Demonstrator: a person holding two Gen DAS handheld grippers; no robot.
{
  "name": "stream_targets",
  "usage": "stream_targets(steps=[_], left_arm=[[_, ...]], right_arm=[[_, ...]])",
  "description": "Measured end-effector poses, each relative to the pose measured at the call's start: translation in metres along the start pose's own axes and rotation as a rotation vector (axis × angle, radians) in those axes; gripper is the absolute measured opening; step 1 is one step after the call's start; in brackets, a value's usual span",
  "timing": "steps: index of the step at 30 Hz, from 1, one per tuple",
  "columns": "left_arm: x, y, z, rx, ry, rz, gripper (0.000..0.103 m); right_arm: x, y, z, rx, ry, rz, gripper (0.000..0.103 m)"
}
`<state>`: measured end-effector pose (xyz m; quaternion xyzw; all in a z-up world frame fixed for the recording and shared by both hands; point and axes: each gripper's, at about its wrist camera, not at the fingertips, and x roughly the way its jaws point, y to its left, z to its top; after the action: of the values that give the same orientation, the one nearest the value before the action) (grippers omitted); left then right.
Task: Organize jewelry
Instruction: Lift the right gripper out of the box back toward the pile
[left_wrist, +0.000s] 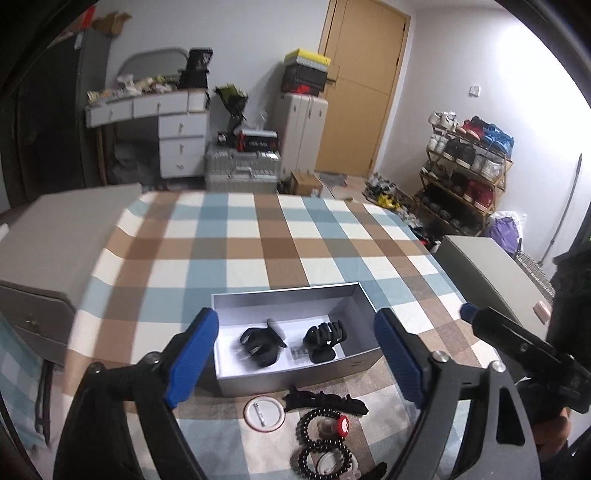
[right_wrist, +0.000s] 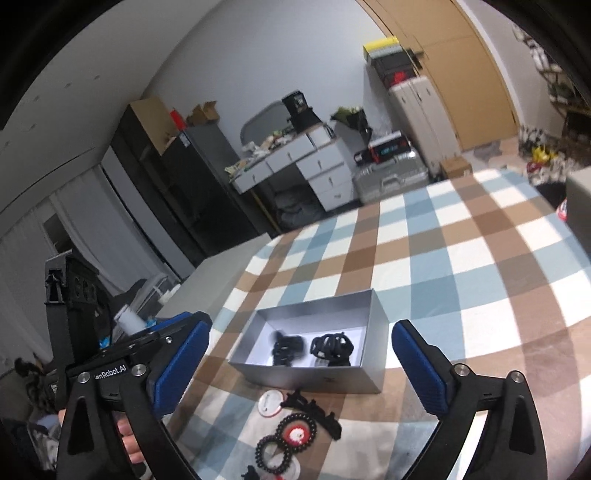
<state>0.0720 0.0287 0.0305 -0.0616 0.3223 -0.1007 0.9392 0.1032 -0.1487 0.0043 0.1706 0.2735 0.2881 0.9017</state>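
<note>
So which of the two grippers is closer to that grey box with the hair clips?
Left, it seems, narrowly. The left gripper hovers open right before the grey box; the right gripper hovers open off the box's right end, slightly farther back.

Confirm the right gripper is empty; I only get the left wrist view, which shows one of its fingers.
Observer: The right gripper is open, both blue pads bare, nothing between them.
Operator: Report anything beside the checked table, past the left gripper.
Observer: A white cylindrical container stands there, off the edge.
Operator: Check the left gripper's handle.
Observer: Fingers of a hand show just below its printed body.
</note>
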Motion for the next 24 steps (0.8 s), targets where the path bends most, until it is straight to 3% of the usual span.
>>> stream_targets(steps=[9, 10, 12, 14, 19, 24], left_arm=[[-0.024, -0.005, -0.010, 0.007, -0.076, 0.060, 0.086], [-0.026, -0.006, -0.011, -0.008, -0.055, 0.063, 0.087], [-0.031, -0.006, -0.014, -0.006, -0.079, 0.084, 0.099], [-0.037, -0.007, -0.019, -0.004, -0.114, 0.102, 0.101], [-0.044, -0.010, -0.036, 0.013, -0.152, 0.141, 0.102], [-0.042, -0.007, -0.062, -0.018, -0.135, 0.162, 0.102]], right_arm=[[-0.036, 0.030, -0.011, -0.093, -0.075, -0.015, 0.103], [-0.039, 0.034, -0.013, -0.109, -0.082, -0.024, 0.103], [-0.044, 0.040, -0.016, -0.131, -0.089, -0.033, 0.103], [-0.050, 0.045, -0.020, -0.151, -0.097, -0.036, 0.103], [-0.058, 0.051, -0.035, -0.189, -0.103, -0.049, 0.103], [-0.058, 0.051, -0.058, -0.227, -0.073, -0.064, 0.103]])
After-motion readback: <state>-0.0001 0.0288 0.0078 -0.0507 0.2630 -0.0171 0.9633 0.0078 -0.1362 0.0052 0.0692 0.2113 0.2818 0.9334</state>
